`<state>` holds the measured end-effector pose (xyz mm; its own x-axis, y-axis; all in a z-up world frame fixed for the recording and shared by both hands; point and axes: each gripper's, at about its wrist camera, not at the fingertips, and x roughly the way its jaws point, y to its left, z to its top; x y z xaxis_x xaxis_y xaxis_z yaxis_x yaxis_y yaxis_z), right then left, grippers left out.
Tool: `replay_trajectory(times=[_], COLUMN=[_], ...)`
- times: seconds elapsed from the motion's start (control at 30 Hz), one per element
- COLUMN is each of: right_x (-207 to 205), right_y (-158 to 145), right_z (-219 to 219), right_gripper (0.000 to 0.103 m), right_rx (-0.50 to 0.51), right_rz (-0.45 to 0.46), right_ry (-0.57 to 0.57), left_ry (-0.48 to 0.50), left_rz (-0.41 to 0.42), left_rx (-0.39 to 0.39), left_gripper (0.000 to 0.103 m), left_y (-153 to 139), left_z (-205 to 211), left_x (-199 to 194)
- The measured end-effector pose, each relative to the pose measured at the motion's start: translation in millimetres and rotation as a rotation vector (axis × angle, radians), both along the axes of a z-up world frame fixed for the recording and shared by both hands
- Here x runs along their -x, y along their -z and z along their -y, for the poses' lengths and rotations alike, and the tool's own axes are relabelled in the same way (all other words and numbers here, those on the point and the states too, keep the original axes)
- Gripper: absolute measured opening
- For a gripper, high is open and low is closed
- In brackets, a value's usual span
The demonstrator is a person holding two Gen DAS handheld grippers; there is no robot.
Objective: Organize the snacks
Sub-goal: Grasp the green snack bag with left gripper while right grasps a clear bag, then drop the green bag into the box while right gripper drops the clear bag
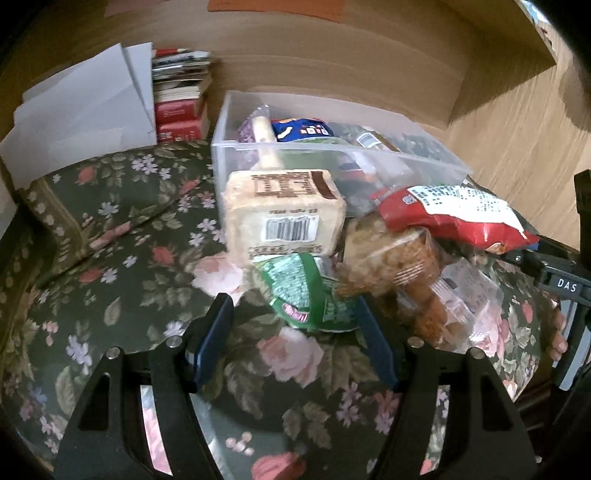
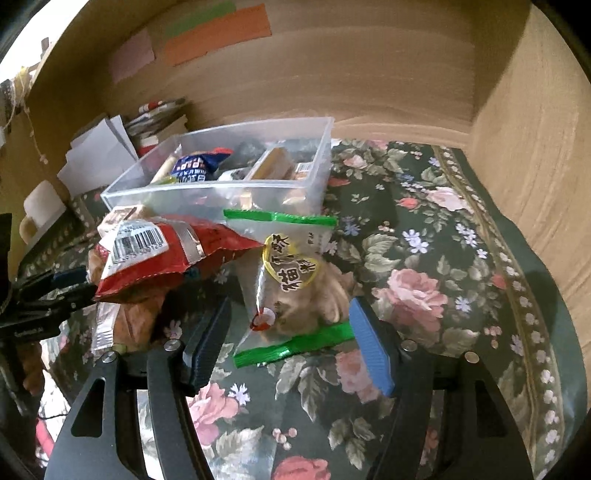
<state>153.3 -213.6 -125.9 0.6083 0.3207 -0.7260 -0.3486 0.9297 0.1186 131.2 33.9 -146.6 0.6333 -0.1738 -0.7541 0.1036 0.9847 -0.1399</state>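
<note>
Floral-clothed counter [image 2: 424, 258] carries snack pile before clear plastic bin [image 2: 317, 177], already part filled. Right gripper [image 2: 291, 339] half open, fingers straddling clear green-edged snack bag [image 2: 291, 280], pads not pressing. Left gripper [image 1: 295, 328] half open, empty, before green foil packet [image 1: 306, 295]. Best practice: centre bag, close gently, lift clear of red crisp bag [image 2: 173, 251].

Dark green floral tablecloth [image 1: 122, 229] covers the bench. White folded paper sheets [image 1: 85, 118] at back left, stack of red-and-white books [image 1: 179, 99] just beside them. Wood-grain wall panel [image 2: 332, 74] behind, with orange [image 2: 218, 33], green [image 2: 201, 20] and pink paper strips [image 2: 133, 59] stuck on.
</note>
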Motion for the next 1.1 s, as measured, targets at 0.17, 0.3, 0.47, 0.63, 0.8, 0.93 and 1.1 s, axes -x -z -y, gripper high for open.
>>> replay_trajectory(times=[0.17,0.3,0.47,0.63,0.8,0.93,1.1], right_x=[-12.3,-22.6,-28.6,-27.3,-20.7,-16.5,-10.2], right_y=[4.5,8.5,15.1,13.4,9.2,4.6,-5.4], right_z=[-4.8,-7.8,-9.8,-11.3,-11.8,-4.1,12.1], right_gripper=[0.068,0.07,0.063,0.055,0.053,0.052,0.052], right_rx=[0.014,0.034,0.043,0.044,0.06,0.057,0.058], right_rz=[-0.008,-0.015,-0.032,-0.02,0.007,0.018,0.052], right_ry=[-0.002,0.005,0.011,0.013,0.025,0.051,0.098], left_ry=[-0.004,-0.006,-0.007,-0.017,-0.033,-0.051,-0.07], left_rz=[0.004,-0.002,0.014,0.018,0.043,0.077,0.131], left_rx=[-0.012,-0.001,-0.003,0.001,0.002,-0.001,0.007], left_gripper=[0.069,0.067,0.051,0.046,0.046,0.046,0.046], left_y=[3.5,8.2,9.5,7.9,-2.7,-16.5,-38.2], left_z=[4.2,3.1,1.7,1.7,-8.3,-16.8,-20.9], left_x=[-12.5,-21.6,-21.2,-20.5,-9.8,-4.1,3.3])
